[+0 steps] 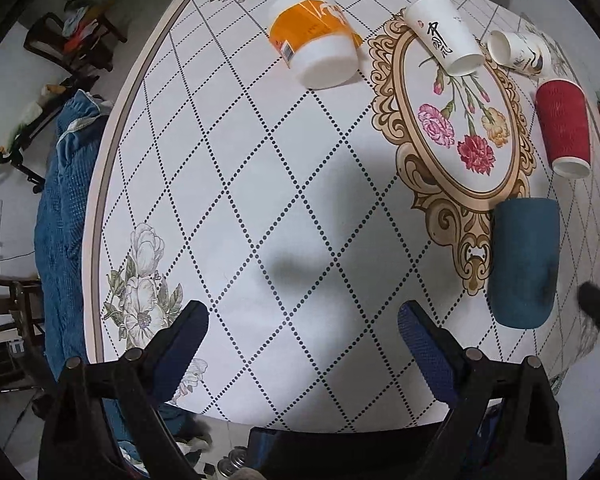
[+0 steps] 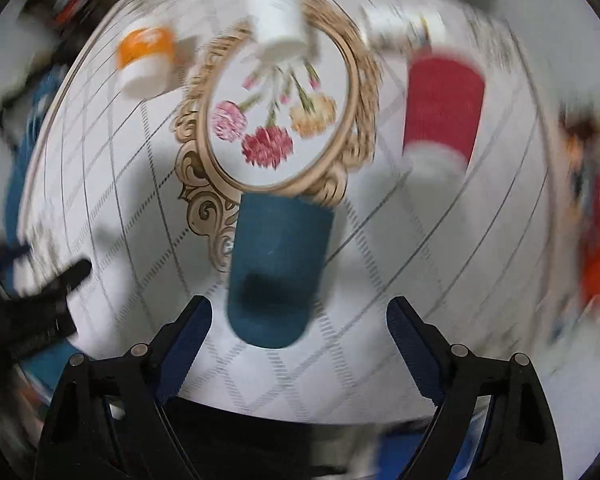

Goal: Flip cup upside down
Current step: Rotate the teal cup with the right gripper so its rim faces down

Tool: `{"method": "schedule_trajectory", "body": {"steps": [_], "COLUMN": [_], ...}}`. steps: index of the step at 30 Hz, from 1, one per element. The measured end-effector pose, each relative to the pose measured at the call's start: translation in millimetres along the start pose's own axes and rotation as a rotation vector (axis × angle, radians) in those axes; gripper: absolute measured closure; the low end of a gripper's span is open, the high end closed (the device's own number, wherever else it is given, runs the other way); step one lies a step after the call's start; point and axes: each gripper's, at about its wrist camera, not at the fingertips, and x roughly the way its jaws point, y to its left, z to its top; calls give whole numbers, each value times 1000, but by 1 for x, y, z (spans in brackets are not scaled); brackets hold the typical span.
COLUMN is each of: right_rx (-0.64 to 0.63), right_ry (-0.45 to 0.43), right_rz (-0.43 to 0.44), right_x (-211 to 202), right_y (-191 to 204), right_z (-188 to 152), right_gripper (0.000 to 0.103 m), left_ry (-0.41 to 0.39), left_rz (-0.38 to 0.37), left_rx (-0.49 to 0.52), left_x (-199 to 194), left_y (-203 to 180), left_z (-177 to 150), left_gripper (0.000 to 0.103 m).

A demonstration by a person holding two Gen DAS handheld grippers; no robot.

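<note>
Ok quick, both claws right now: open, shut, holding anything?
Left claw: open, holding nothing, over bare tablecloth.
Right claw: open, holding nothing; the dark teal cylindrical cup stands just ahead between its fingers, not gripped.

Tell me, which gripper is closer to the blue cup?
The right gripper: the blue cup sits just ahead between its open fingers. The left gripper is off to the cup's left.

a: what sort of place is this?
b: a lived-in home room. the worktop (image 1: 236,184) wears a floral cloth; left of it sit a blue quilted cover (image 1: 66,208) and cluttered dark wooden chairs (image 1: 72,42).
</note>
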Motion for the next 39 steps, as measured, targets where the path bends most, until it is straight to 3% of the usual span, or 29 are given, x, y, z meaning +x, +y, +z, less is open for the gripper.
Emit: {"method": "schedule_trajectory", "body": {"steps": [6,11,18,23,27,31,39], "right_rx": [-635,-1166,-1818,-2241,-2487,-2632,-2759], "right_ry": [-93,-74,8,-13,-35,-43,-29], "right_rz": [-327,-538,-680,-781,-815,-818,-812], "right_x": [-36,-17,34,69,87,103,118], "right_y": [40,74,91,76,64,58,50], "right_z": [-5,-34,-86,-110,-113,-112,-102], "right_gripper": [11,11,12,12,12,12,12], "left_ry": [10,36,69,99,118,125,129], "left_rz": [-21,-45,-37,-19,-8,-3,5], "left_rx": [4,4,-30,-53,-72,-91,-117], "left_x": [8,20,40,54,64,69,76], "left_y": [-4,-12,-16,-14,-12,-17,-14], "left_z": [1,3,5,0,-5,-10,-12], "left_gripper": [6,6,6,5,5,5,5]}}
